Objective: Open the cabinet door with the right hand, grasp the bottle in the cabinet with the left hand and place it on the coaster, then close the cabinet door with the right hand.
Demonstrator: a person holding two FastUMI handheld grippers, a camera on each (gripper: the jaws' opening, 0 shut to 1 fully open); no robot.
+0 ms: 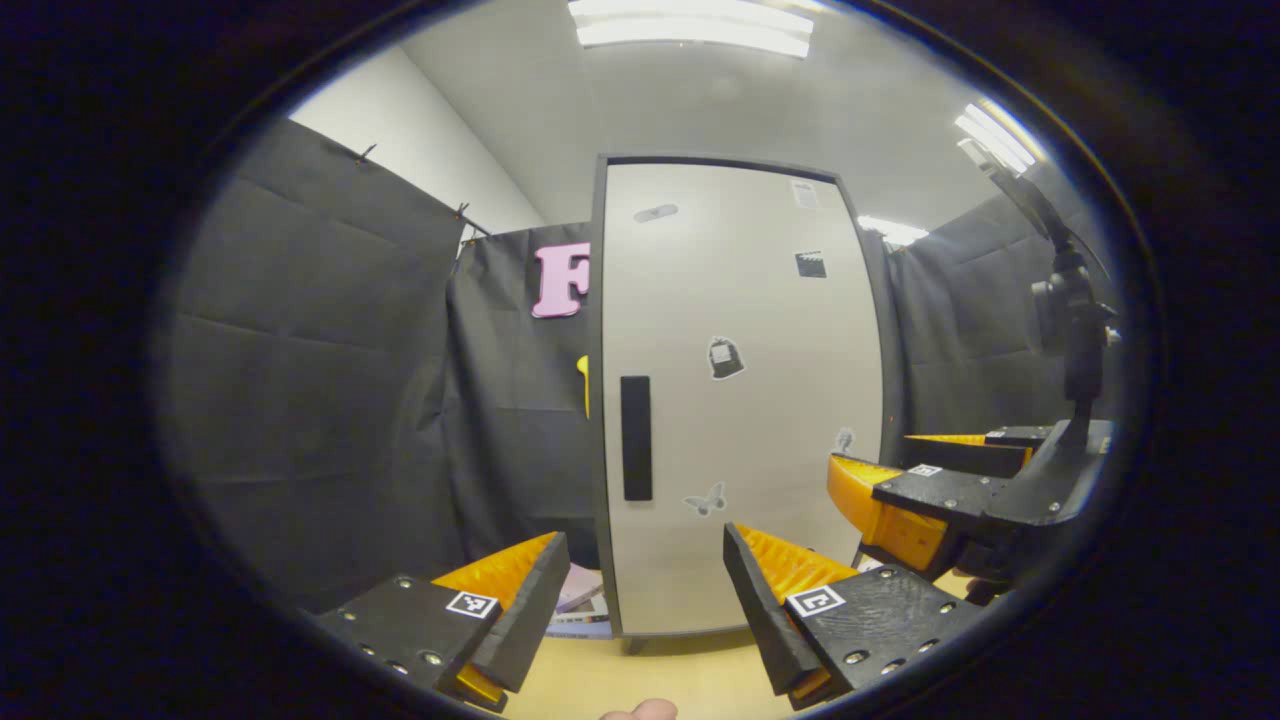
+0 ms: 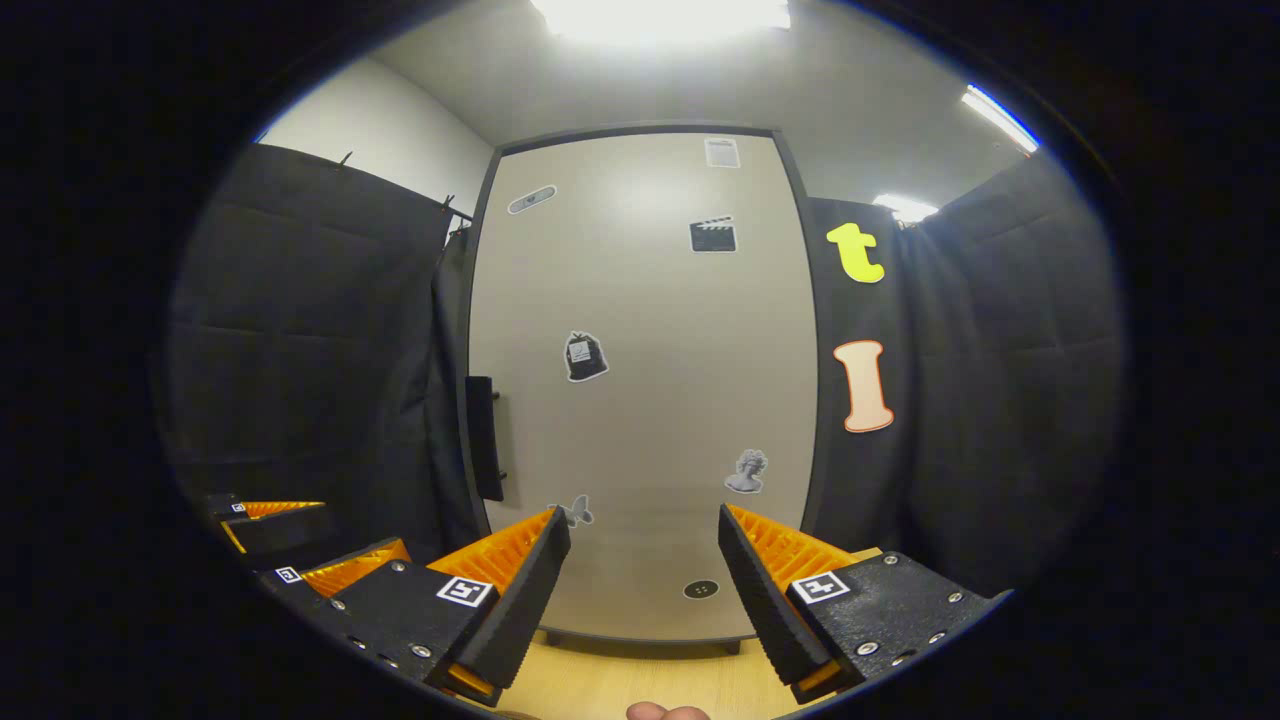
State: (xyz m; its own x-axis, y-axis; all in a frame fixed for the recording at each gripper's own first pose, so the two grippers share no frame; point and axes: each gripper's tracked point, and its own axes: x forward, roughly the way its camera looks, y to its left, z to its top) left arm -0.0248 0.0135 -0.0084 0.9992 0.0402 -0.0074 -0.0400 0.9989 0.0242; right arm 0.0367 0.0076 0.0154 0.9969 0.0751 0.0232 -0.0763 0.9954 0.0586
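Tall pale grey cabinet door (image 2: 640, 380) closed (black bar handle (image 2: 484, 437) at left edge) | left gripper (image 1: 640, 600) released | right gripper (image 2: 640, 590) released, nothing held.

We read this as a staged recording booth inside an office-type room, not a real home. Black cloth (image 1: 330, 370) hangs as walls on all sides, pinned up w/ clips along the top edge; above it we see plain white wall (image 1: 420, 150) and a flat ceiling w/ fluorescent strip lights (image 1: 690, 25). One tall pale cabinet (image 2: 650, 400) w/ a dark frame stands alone on a light wood bench (image 2: 610, 680), its door dotted w/ small stickers (image 2: 585, 357), so it looks like a prop. At the right in the left gripper view a camera on a dark stand (image 1: 1070, 330) points to a data-capture setup.
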